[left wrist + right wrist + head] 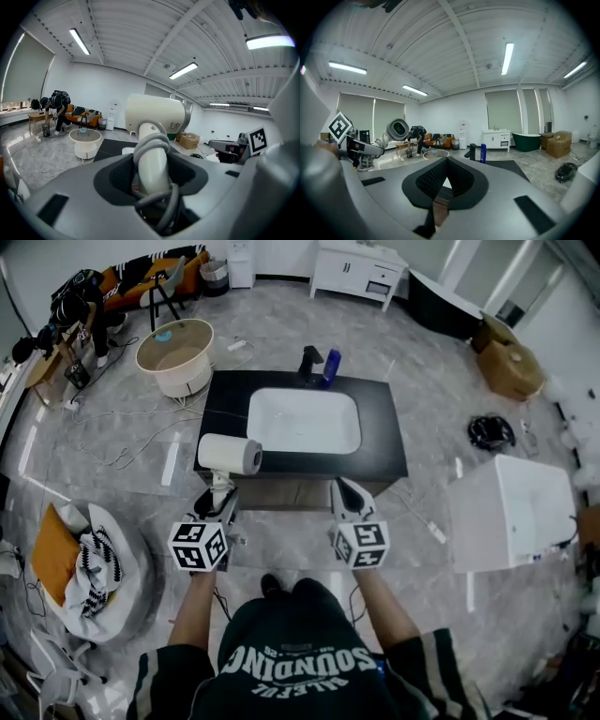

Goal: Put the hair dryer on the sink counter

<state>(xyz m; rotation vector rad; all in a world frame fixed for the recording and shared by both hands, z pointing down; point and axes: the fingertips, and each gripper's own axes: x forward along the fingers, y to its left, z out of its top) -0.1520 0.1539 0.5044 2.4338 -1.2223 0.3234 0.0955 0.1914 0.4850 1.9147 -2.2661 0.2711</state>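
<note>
The cream hair dryer hangs over the front left corner of the black sink counter, its barrel lying sideways. My left gripper is shut on its handle, and the grey cord is looped around that handle. The dryer's barrel fills the middle of the left gripper view. My right gripper hovers at the counter's front edge, shut and holding nothing; its tips meet. From the right gripper view the hair dryer shows at the left. The white basin sits in the counter's middle.
A black faucet and a blue bottle stand behind the basin. A round white tub is at back left, a white box unit at right, cushions at left. Cables lie on the floor. A person bends far left.
</note>
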